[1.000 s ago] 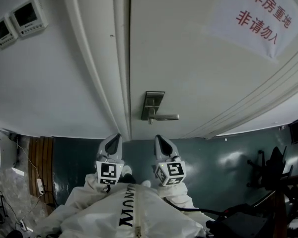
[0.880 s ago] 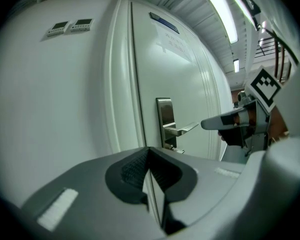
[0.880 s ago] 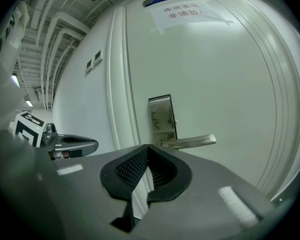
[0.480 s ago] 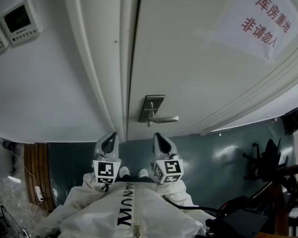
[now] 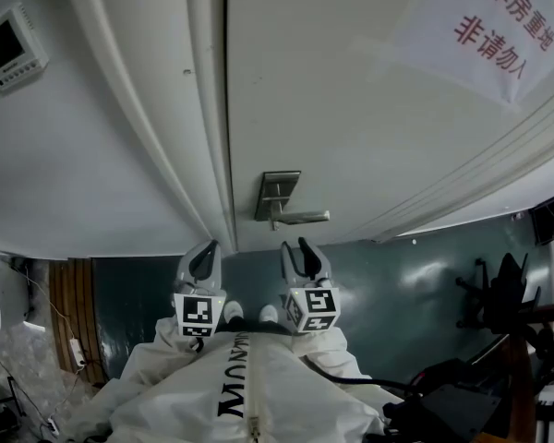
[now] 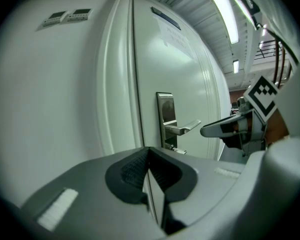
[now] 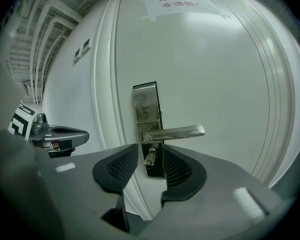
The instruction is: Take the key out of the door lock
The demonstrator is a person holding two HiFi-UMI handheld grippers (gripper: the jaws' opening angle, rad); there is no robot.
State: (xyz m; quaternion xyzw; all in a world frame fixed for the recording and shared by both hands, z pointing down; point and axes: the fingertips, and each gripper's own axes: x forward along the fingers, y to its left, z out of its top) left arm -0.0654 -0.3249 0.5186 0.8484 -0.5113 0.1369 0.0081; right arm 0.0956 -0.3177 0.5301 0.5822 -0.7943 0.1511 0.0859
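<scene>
A silver lock plate (image 5: 279, 195) with a lever handle (image 5: 302, 217) sits on the white door (image 5: 351, 109). In the right gripper view the key (image 7: 150, 157) sticks out of the keyhole below the handle (image 7: 172, 132). My right gripper (image 7: 150, 152) is open; its jaws have just been opening. The key shows through the gap but lies farther off, with nothing between the pads. In the head view the right gripper (image 5: 295, 247) hangs just below the lock. Beside it on the left, my left gripper (image 5: 206, 255) is shut and empty (image 6: 149, 151), aimed at the door frame.
A paper sign with red characters (image 5: 503, 21) is taped on the door's upper right. A wall control panel (image 5: 7, 49) hangs at the left. A dark chair (image 5: 508, 303) stands on the green floor at the right; cables (image 5: 74, 349) lie at the left.
The right gripper's jaws have gone from shut to open. Both grippers have come slightly closer to the door, and the lock now sits nearer above them in the head view.
</scene>
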